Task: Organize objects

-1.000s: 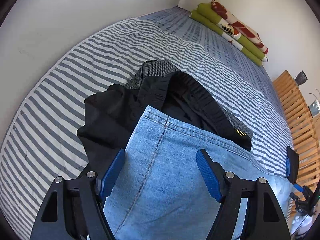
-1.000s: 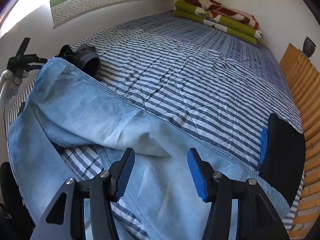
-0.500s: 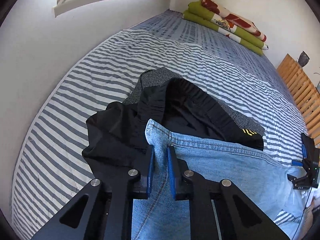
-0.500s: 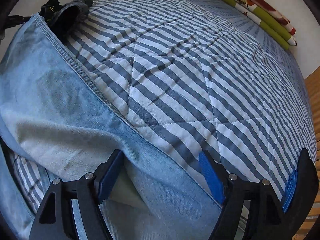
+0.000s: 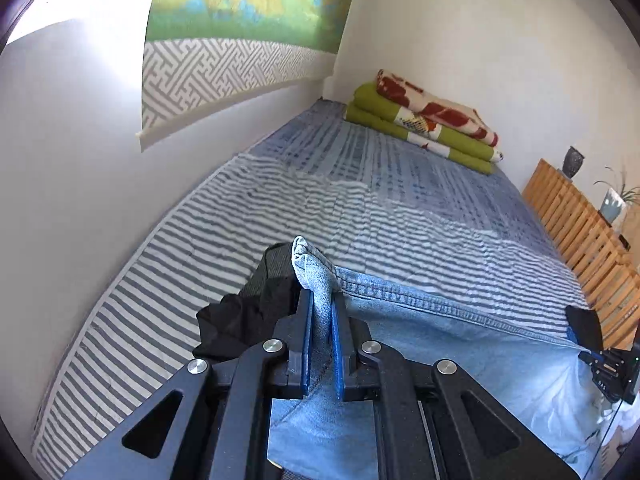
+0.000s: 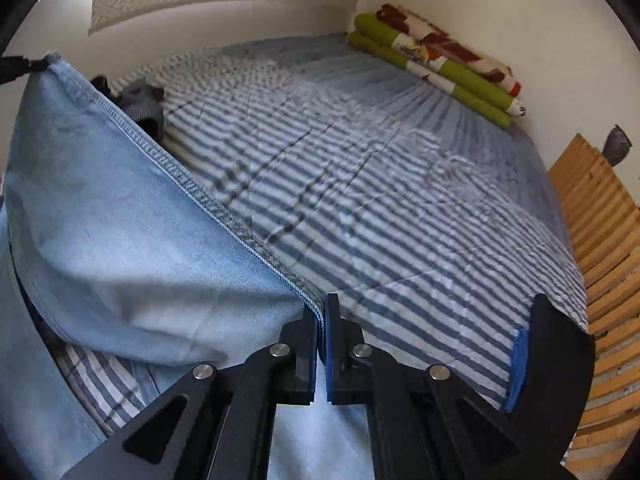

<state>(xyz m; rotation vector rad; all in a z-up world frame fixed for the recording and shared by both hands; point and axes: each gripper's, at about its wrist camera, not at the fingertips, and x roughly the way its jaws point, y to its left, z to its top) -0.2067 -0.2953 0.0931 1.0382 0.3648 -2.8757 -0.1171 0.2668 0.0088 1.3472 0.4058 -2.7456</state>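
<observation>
Holding the jeans by their hem, left tongs and right tongs both clamped on denim, I should lift evenly, keeping it taut above the bed.

- The jeans were seen as pale blue denim, matt, with coarse stitched hems.
- The black garment was shown as smooth dark cloth beside a woven grey patch.
- The bedcover was quilted striped cotton, matt.
- The gripper fingers were matt black plastic with blue pads and shiny metal rivets.
- The headboard was slatted, varnished wood.
</observation>
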